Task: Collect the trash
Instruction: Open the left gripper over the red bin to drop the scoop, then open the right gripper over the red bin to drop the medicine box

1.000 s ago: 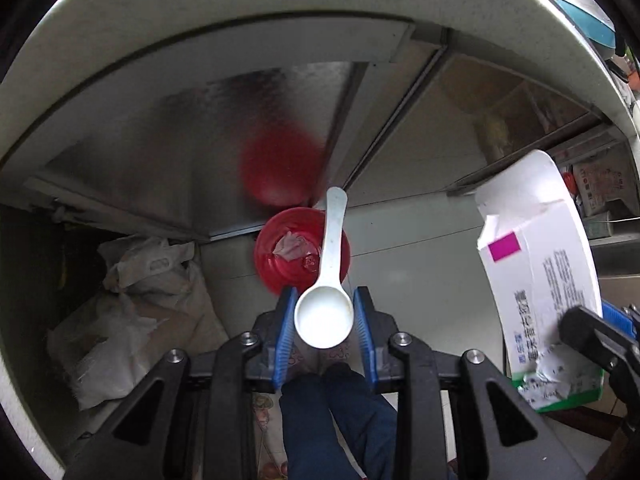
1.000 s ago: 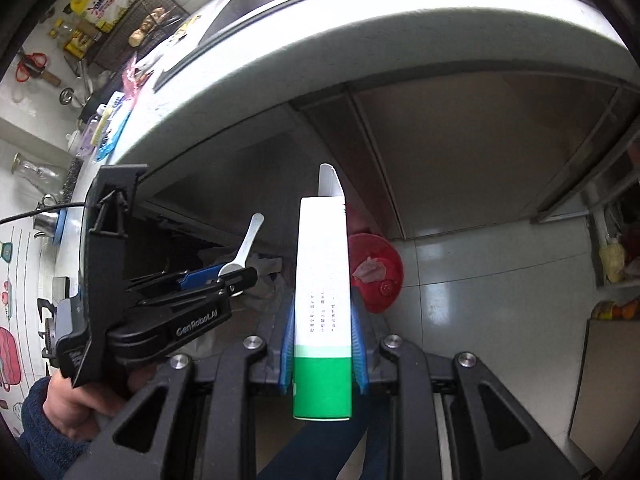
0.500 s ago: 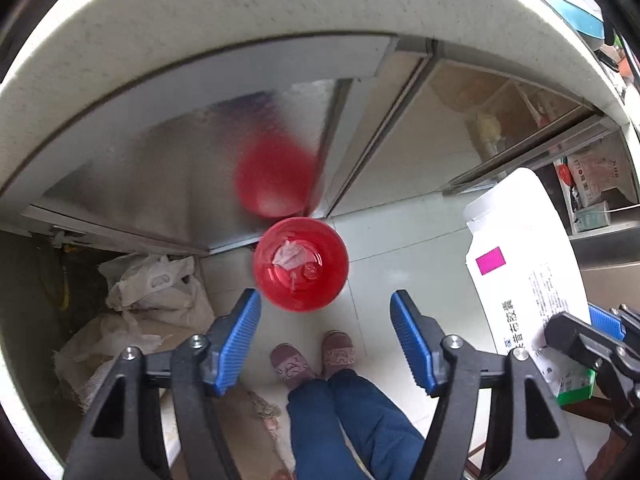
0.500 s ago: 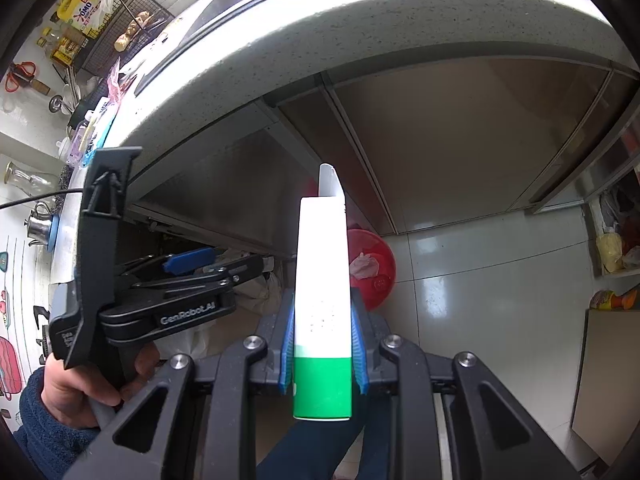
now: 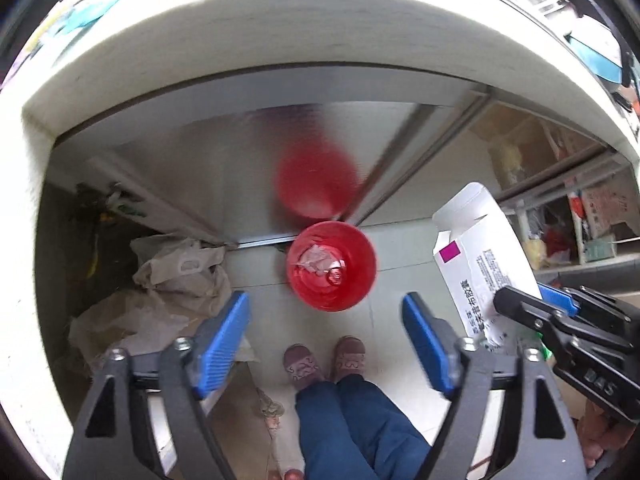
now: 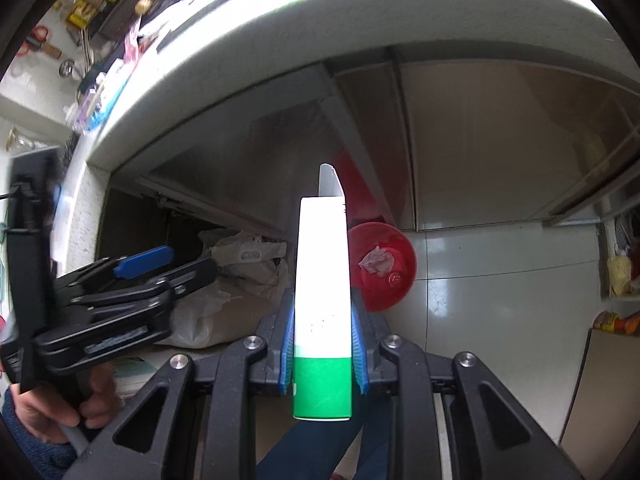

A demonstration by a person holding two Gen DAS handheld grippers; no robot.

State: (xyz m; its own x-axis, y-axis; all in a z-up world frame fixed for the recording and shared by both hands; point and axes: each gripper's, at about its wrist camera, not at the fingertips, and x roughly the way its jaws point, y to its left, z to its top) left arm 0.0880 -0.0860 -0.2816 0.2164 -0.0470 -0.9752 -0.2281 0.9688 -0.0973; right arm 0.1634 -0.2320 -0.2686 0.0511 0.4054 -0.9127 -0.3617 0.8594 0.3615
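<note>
A red bin (image 5: 332,266) stands on the floor below the counter, holding crumpled paper; it shows too as the red bin (image 6: 382,266) in the right wrist view. My left gripper (image 5: 326,330) hangs above and just in front of the bin, its jaws opening wide with nothing between them. My right gripper (image 6: 322,344) is shut on a white and green carton (image 6: 322,300), which stands up between its blue pads. That carton (image 5: 484,264) appears at the right of the left wrist view, to the right of the bin.
The thick white counter edge (image 5: 280,32) overhangs metal cabinet doors (image 5: 224,160). Crumpled plastic bags (image 5: 168,292) lie left of the bin. A person's legs and slippers (image 5: 324,360) stand on the tiled floor. Open shelves with clutter (image 5: 580,220) sit at the right.
The left gripper opened and let go of a white plastic spoon, which is gone from view. It then shifted, with the bin now further ahead. The right gripper kept its carton.
</note>
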